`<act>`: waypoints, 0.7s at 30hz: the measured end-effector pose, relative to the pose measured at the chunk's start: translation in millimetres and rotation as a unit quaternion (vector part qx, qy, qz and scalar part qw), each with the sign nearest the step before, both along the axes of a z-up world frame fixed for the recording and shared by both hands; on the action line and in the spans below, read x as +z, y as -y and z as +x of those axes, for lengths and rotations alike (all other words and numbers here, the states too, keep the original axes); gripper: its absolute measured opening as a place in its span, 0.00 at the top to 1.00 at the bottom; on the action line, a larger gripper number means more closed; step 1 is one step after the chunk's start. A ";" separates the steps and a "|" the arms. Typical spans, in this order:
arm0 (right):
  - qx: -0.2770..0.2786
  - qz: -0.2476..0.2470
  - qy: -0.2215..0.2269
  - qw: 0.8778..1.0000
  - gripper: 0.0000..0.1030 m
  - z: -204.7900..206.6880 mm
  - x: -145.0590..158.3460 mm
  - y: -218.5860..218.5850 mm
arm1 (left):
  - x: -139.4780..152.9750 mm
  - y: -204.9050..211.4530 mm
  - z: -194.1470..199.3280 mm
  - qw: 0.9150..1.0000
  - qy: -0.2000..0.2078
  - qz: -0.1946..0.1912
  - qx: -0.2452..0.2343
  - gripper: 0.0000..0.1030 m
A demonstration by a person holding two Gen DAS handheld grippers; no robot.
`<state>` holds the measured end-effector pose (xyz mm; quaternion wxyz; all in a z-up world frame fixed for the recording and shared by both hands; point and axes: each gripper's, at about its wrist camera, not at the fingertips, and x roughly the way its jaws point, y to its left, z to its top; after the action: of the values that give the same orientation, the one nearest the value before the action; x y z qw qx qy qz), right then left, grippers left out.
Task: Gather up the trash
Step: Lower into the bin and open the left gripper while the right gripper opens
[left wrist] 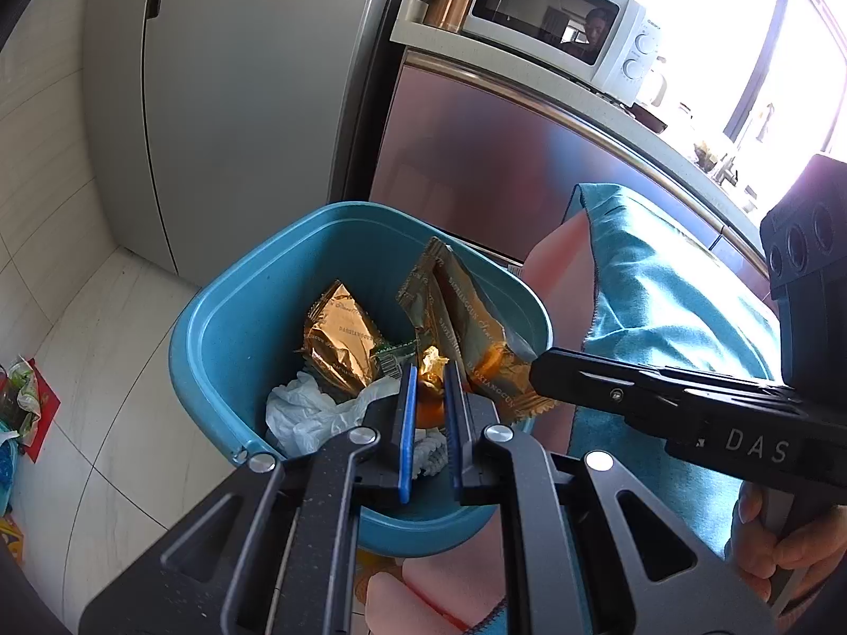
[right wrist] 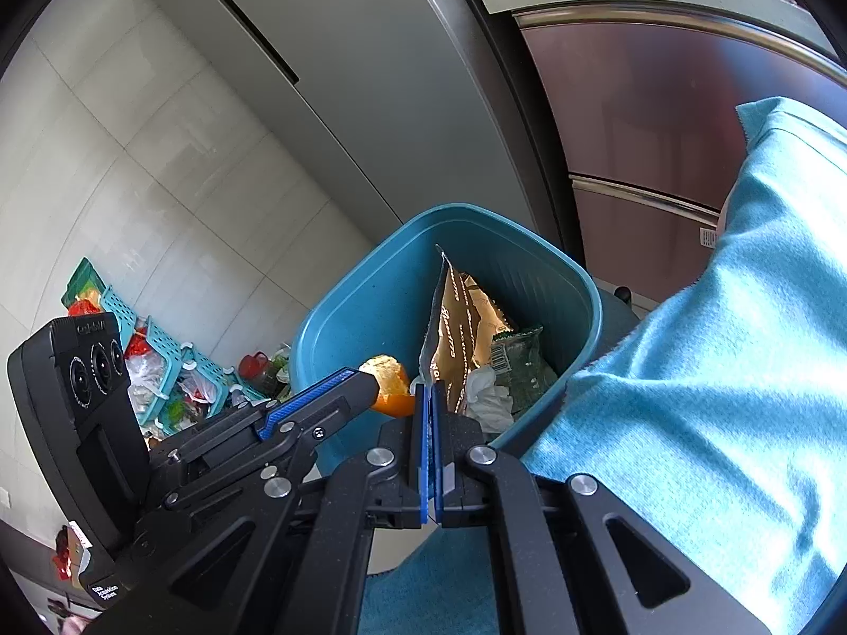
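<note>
Orange peel (right wrist: 390,386) is pinched in the left tool (left wrist: 430,413), hanging right over the teal trash bin (left wrist: 222,317). Best move, I'd say: let go while it's centred over the opening, well inside the rim. Its long axis seems to run along the fingers, pointing down into the bin, though it's half hidden. Right tool (right wrist: 429,444) is clenched on nothing, beside the gold snack wrapper (right wrist: 466,328).
</note>
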<state>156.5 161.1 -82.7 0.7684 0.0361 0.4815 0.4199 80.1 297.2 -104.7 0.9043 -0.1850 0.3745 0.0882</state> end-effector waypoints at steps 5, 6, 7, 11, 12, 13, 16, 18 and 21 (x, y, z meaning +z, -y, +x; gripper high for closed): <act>0.000 -0.006 0.003 1.000 1.00 -0.3 -2.0 -3.8 | -6.0 -3.9 3.8 1.000 -0.009 -0.013 0.001 0.89; 0.000 -0.006 0.004 1.000 1.00 -1.1 -2.1 -3.7 | -7.5 -4.5 4.8 1.000 -0.011 -0.015 0.000 0.89; 0.000 -0.006 0.004 1.000 1.00 -1.3 -2.2 -3.3 | -8.6 -5.0 5.5 1.000 -0.013 -0.016 0.002 0.89; -0.002 -0.005 0.004 1.000 0.99 -2.3 -1.3 -1.8 | -12.3 -7.5 7.7 1.000 -0.018 -0.020 0.008 0.89; -0.002 -0.004 0.004 1.000 0.99 -2.6 -1.5 -1.2 | -13.3 -8.0 8.0 1.000 -0.018 -0.021 0.008 0.89; -0.003 -0.004 0.003 1.000 0.99 -2.8 -1.4 -0.7 | -13.7 -8.3 8.4 1.000 -0.019 -0.021 0.008 0.89; -0.006 -0.002 0.003 1.000 0.99 -1.4 -1.4 1.0 | -14.1 -8.5 7.8 1.000 -0.020 -0.021 0.010 0.83; -0.008 -0.003 0.003 1.000 0.99 -1.3 -1.4 -0.1 | -13.3 -8.8 5.9 1.000 -0.018 -0.021 0.012 0.81; -0.008 -0.002 0.004 1.000 0.98 -1.7 -1.5 -0.9 | -11.7 -9.5 2.6 1.000 -0.015 -0.022 0.013 0.80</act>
<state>154.8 162.0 -84.2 0.7738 0.0367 0.4788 0.4131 82.7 306.7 -116.4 0.8931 -0.2080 0.3875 0.0944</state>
